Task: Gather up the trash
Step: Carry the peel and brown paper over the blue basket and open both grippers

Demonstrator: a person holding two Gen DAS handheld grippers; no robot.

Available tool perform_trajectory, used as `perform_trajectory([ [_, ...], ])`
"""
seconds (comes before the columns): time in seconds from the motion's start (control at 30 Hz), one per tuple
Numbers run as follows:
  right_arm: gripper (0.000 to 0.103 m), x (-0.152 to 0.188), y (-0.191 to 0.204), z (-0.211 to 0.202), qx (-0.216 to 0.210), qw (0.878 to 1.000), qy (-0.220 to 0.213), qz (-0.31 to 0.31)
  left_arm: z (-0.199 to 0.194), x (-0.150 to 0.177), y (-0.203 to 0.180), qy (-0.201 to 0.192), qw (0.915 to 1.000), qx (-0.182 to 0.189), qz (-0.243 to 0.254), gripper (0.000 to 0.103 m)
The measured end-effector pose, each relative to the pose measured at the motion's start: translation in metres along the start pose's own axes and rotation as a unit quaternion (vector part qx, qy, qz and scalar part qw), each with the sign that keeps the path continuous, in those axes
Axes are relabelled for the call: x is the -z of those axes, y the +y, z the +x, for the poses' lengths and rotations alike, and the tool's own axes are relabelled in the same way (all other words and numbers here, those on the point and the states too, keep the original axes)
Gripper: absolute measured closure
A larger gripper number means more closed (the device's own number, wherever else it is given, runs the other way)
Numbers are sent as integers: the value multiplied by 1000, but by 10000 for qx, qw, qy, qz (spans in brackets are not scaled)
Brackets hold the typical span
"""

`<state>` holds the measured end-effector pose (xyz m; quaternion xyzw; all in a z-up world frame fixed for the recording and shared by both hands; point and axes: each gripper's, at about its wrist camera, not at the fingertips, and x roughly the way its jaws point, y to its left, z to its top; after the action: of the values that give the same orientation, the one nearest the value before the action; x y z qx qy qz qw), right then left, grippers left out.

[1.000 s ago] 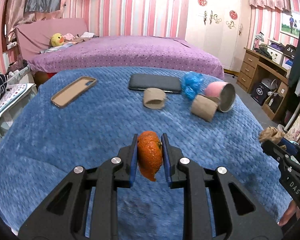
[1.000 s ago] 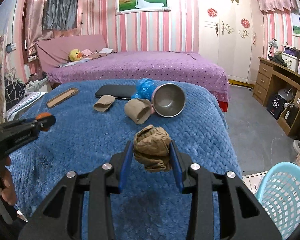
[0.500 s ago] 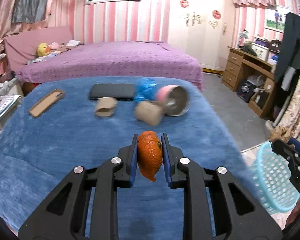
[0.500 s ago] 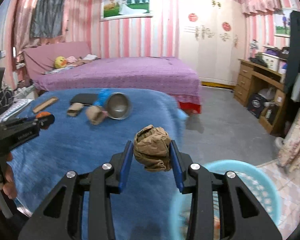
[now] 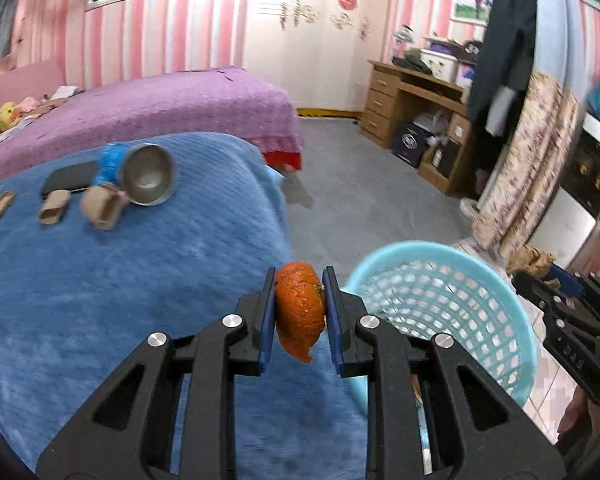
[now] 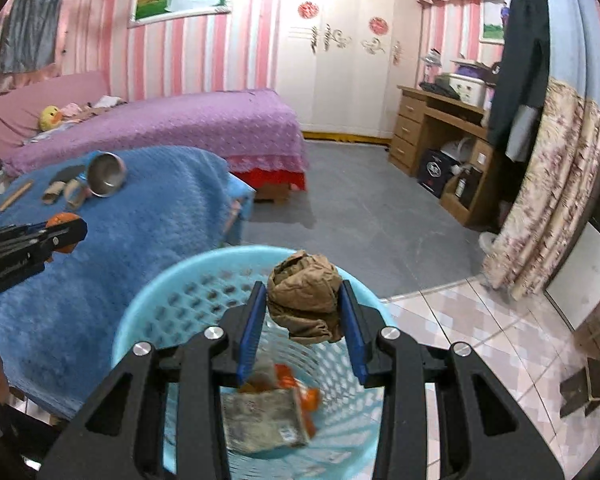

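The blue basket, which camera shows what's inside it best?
The right wrist view. It looks down into the basket, showing a crumpled wrapper and orange scraps at the bottom. The left wrist view shows the basket from the side: rim and mesh wall, contents mostly hidden behind the left gripper.

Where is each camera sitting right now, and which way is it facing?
Left wrist: on the left tongs, shut on orange peel; faces the blue bed edge and basket; right tongs at right edge.
Right wrist: on the right tongs, shut on crumpled brown paper; looks down into the basket; left tongs and a hand at left edge.
Shared: basket, blue bed, metal bowl, desk.
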<state>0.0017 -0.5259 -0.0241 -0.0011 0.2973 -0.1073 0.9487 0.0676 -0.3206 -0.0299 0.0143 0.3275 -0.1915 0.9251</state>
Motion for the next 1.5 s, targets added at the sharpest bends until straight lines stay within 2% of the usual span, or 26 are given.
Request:
perform_trajectory([
  [0.3,66,16,-28,11,146,9993,95,319,27,13,-64,180,9985,220,465,82],
  [0.47,66,21,-36,10,182,9990,96,400,39,13,-81,259,9980,224,533,80],
  [0.53,66,22,-39,8,198,9989,87,424,41,12,-83,275,9980,239,518,67],
  [0.57,66,23,-40,8,202,9988,82,437,42,11,-84,294,9980,273,496,50],
  [0.6,66,22,-41,7,208,9987,77,456,41,10,-84,277,9981,269,473,39],
  [0.7,66,23,-41,6,228,9985,63,489,32,9,-82,192,9984,251,473,25],
  [0.9,66,27,-38,8,235,9982,65,556,8,-1,-59,-93,9987,-27,494,11],
  [1.1,65,23,-25,17,211,9978,42,633,-6,-8,-28,-226,9984,-342,377,6],
  [1.17,50,21,-19,21,231,9976,35,649,-8,-10,-17,-234,9983,-424,322,6],
  [1.2,31,20,-16,22,244,9976,21,653,-9,-10,-14,-240,9982,-452,306,6],
  [1.23,22,20,-12,22,274,9975,14,650,-10,-11,-8,-246,9981,-484,285,6],
  [1.3,18,18,-5,23,279,9976,29,625,-11,-12,1,-245,9980,-524,258,6],
  [1.33,13,17,-2,22,319,9976,46,614,-11,-13,4,-240,9980,-541,243,6],
  [1.5,5,7,12,14,494,9963,-67,702,-15,-13,38,-137,9983,-552,82,6],
])
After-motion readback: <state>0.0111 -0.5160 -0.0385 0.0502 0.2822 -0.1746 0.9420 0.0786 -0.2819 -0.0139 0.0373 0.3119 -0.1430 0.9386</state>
